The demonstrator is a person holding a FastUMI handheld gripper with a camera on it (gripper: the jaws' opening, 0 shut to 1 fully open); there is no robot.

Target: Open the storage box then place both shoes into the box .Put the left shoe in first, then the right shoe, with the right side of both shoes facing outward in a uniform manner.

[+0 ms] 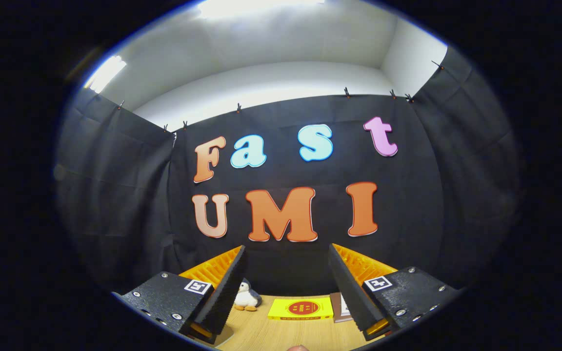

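Yellow box (300, 309): flat, with a red round mark on top; possibly the storage box, lying shut on the counter (281, 336) just beyond the fingers.
Tool (288, 302): fingers spread wide, holding nothing.
Penguin toy (247, 295): beside the left finger.
Book (342, 308): touching the box's right end.

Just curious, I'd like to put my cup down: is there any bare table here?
Yes: bare wood lies on the table between the open gripper fingers, nearer than the yellow box. Farther back is crowded: a toy penguin, the box, a brown book.
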